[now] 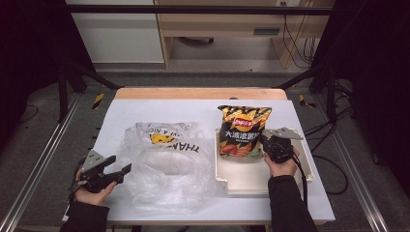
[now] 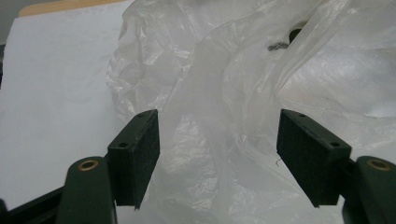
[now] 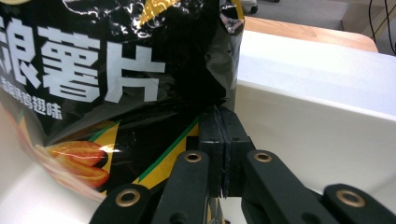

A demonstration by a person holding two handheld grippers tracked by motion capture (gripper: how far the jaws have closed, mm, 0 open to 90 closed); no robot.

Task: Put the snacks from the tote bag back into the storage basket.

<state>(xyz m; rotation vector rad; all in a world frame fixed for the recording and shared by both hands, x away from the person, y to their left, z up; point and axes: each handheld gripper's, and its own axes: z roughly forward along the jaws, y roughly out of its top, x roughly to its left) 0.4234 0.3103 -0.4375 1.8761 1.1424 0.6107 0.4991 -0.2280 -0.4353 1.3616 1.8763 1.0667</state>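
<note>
Black right tongs pinching the chip bag edge; left tongs spread beside the plastic bag.

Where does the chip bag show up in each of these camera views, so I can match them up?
High view: the chip bag stands right of centre in the cream tray, the right gripper at its right edge.
Left gripper view: no chip bag here; the clear plastic bag lies beyond the open jaws.
Right gripper view: the bag covers the upper left, its edge pinched in the shut jaws.
Shared landmark: the white table cover.
</note>
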